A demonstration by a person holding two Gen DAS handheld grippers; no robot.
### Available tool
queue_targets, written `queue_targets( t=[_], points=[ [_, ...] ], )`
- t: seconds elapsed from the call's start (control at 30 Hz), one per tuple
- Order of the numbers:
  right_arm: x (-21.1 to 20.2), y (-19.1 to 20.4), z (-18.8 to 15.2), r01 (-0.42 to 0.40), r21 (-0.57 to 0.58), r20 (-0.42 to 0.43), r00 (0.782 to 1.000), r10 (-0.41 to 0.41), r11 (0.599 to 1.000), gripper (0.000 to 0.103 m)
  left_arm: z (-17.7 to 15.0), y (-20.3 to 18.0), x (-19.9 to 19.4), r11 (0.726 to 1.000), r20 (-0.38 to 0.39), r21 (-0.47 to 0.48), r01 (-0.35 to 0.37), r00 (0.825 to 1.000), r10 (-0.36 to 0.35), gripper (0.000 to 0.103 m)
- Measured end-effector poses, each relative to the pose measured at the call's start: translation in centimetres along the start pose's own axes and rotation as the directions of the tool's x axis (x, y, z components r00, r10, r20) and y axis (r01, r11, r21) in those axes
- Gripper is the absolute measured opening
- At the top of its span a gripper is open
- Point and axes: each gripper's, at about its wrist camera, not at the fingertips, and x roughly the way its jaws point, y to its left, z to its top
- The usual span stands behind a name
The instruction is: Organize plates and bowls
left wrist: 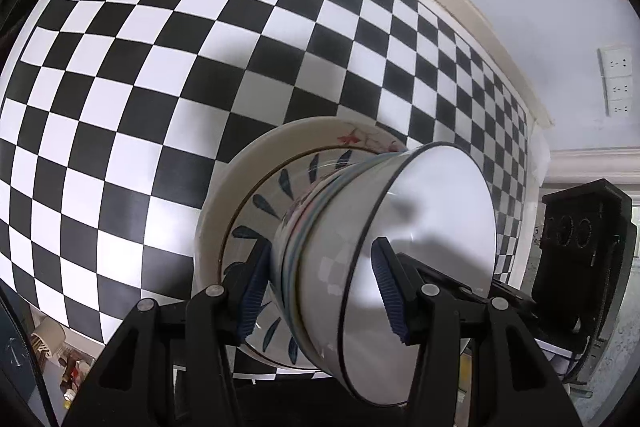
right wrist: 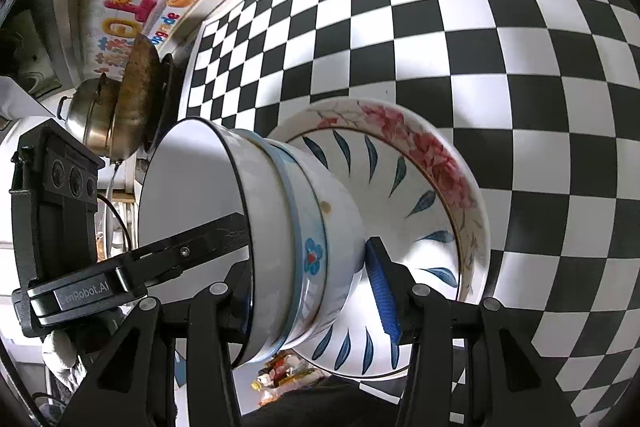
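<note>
A stack of bowls [left wrist: 400,251] nested on two plates [right wrist: 416,187] is seen tilted above the chequered surface [left wrist: 160,87]. The stack is clamped by the left tool [left wrist: 324,291], one pad inside the top bowl, the other against the leaf-patterned plate. It is likewise gripped by the right tool [right wrist: 316,303]. A pot [right wrist: 92,119] and a pan [right wrist: 144,87] are seen beyond the surface's edge.

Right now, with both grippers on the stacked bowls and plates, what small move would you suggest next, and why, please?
Probably lower the stack straight down onto the checkered table, keeping both grips closed. The left gripper and right gripper each clamp the nested bowls, one finger inside, one outside, and the flowered plate beneath appears clear of the table with bare squares below.
</note>
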Motion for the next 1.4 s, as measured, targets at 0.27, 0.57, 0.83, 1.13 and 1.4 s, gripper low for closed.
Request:
queue_targets(
  t=[0.27,0.57,0.83,1.13,1.4],
  points=[
    [0.8,-0.1,-0.1,0.028,-0.015,-0.006,1.000,-0.028,0.999,0.049,-0.1,0.2,0.5,1.000,0.003,-0.002,-0.009,1.000,0.009,0.048],
    [0.4,0.3,-0.2,0.062,-0.041,0.006,0.998,-0.062,0.997,0.047,-0.3,0.3,0.5,1.000,0.000,-0.007,-0.003,1.000,0.003,0.048],
    [0.0,0.5,-0.4,0.070,-0.040,0.016,0.997,-0.070,0.997,0.047,-0.4,0.3,0.5,1.000,0.003,0.003,-0.021,1.000,0.021,0.048],
    [-2.9,2.6,-1.7,0.155,-0.083,0.101,0.984,-0.146,0.984,0.047,-1.9,-1.6,-3.7,0.980,0.148,0.081,-0.184,0.974,0.170,0.050],
    [-8.0,6.4,-4.9,0.339,-0.132,0.241,0.923,-0.301,0.931,0.084,-4.5,-2.8,-8.3,0.953,0.297,0.141,-0.270,0.929,0.220,0.082]
  ],
)
